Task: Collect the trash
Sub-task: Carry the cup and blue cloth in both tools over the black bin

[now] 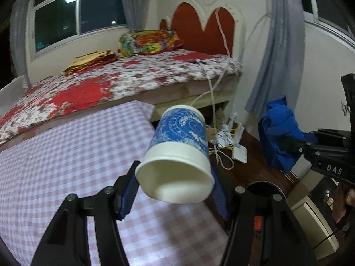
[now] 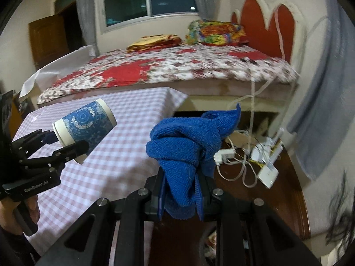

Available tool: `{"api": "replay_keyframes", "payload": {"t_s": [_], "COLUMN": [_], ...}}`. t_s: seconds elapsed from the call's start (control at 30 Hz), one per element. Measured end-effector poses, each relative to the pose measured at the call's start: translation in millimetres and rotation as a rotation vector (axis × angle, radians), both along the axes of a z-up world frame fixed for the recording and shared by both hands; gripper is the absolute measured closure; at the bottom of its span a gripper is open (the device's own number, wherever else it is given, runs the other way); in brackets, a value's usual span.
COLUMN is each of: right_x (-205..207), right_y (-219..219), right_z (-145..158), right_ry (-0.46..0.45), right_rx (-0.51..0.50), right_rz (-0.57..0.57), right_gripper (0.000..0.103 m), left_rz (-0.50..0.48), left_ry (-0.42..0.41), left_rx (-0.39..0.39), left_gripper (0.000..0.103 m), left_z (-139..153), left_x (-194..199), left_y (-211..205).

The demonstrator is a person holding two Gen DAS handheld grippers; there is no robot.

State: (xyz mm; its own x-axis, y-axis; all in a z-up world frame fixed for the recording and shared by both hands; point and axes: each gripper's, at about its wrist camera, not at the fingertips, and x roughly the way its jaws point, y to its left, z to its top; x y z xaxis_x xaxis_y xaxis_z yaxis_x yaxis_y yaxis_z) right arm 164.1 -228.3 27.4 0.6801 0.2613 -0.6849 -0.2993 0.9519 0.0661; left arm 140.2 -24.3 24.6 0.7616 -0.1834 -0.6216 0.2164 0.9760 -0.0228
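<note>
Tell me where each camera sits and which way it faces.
Left wrist: rides the left tool, looking down its fingers past the held paper cup toward the bed; the right tool shows at right.
Right wrist: rides the right tool, looking past the clamped blue cloth toward the bed; the left tool and a hand show at left.
Shared: cup, cloth, bed, checkered table.

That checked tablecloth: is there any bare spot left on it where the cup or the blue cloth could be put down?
Yes. The pink-and-white checked tablecloth shows bare from the floral-covered bed down to both tools. The blue-and-white paper cup and the crumpled blue terry cloth are held above it. The dark wooden surface beside it is crowded with white cables and adapters.
</note>
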Motion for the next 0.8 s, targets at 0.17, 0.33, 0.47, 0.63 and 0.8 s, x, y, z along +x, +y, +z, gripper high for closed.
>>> {"api": "replay_keyframes", "payload": {"t_s": [0.17,0.33,0.47,0.63,0.8], "right_x": [-12.0,-26.3,-40.7,-56.5,-61.8], "right_y": [-46.3,-84.3,-106.4,-128.3,-150.8], "right_z": [-12.9,-30.5,-45.4,-62.2,-88.7], "right_ry": [0.025,0.064,0.085,0.110,0.163], "right_rx": [-0.002,0.000,-0.014,-0.031,-0.026], "right_rz": [-0.087,-0.151,-0.183,-0.212,-0.242], "right_gripper": [0.079,0.079,0.079,0.079,0.079], "left_rz": [-0.066,-0.135,-0.189,-0.257,-0.315], "left_ry": [0.016,0.042,0.069,0.113,0.184], "left_rx": [0.010,0.018,0.029,0.046,0.057], "left_gripper": [0.042,0.042,0.042,0.042,0.042], "left_z": [-4.5,-12.2,-21.5,-37.7,-59.1], "left_x": [-2.1,-7.2,-10.6,-12.1,-15.6], "left_y": [-33.7,-68.9,-97.4,-129.7,-157.8]}}
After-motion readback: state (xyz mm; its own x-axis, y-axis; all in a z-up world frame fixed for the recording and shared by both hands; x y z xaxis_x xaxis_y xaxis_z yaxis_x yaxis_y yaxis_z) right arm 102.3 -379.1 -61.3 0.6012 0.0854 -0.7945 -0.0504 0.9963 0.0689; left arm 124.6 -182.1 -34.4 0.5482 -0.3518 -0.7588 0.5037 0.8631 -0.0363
